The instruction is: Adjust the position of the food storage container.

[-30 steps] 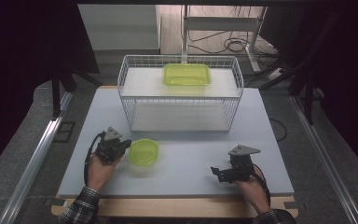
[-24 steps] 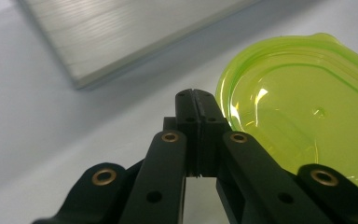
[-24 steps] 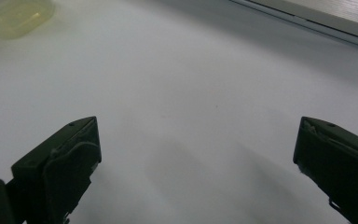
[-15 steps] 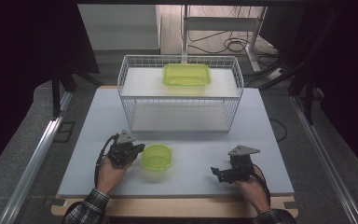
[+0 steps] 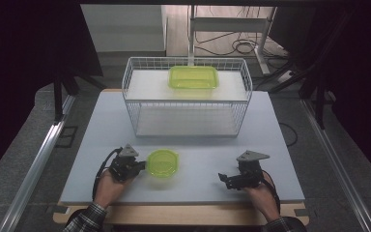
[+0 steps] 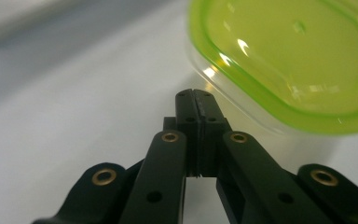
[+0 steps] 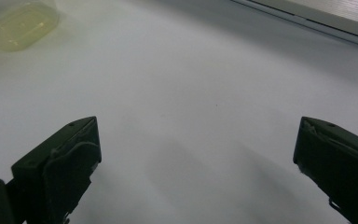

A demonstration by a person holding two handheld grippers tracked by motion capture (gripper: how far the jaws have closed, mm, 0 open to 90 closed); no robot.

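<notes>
Pressed flat together, my left gripper's [image 6: 196, 100] two black jaws meet with no gap and nothing between them. Just beyond their tips, up and to the right in the left gripper view, lies the small round lime-green translucent plastic container [image 6: 289, 60], resting on the table with its clear rim near the jaw tips; I cannot tell whether tip and rim actually touch. From the high view I see the same left gripper [image 5: 134, 166] pointing at that container [image 5: 162, 163] from its left side, right at its edge.

My right gripper [image 7: 193, 172] stands with its jaws spread wide, one at each lower corner of the right gripper view, bare tabletop between them and nothing gripped. In that view the green container [image 7: 16, 21] is a blurred shape far off at the upper left, well apart from these jaws. In the high view the right gripper [image 5: 232, 180] rests low on the near right part of the pale grey-blue tabletop [image 5: 198, 140], its jaws aimed toward the container, with open table between them.

Farther back, past the container, stands a white wire basket rack [image 5: 186, 104] across the middle of the table. On its upper shelf lies a rectangular lime-green plastic tray [image 5: 193, 77] with rounded corners, well apart from both grippers. Beyond the table's far edge I make out a dim floor with dark cables [image 5: 236, 46].
</notes>
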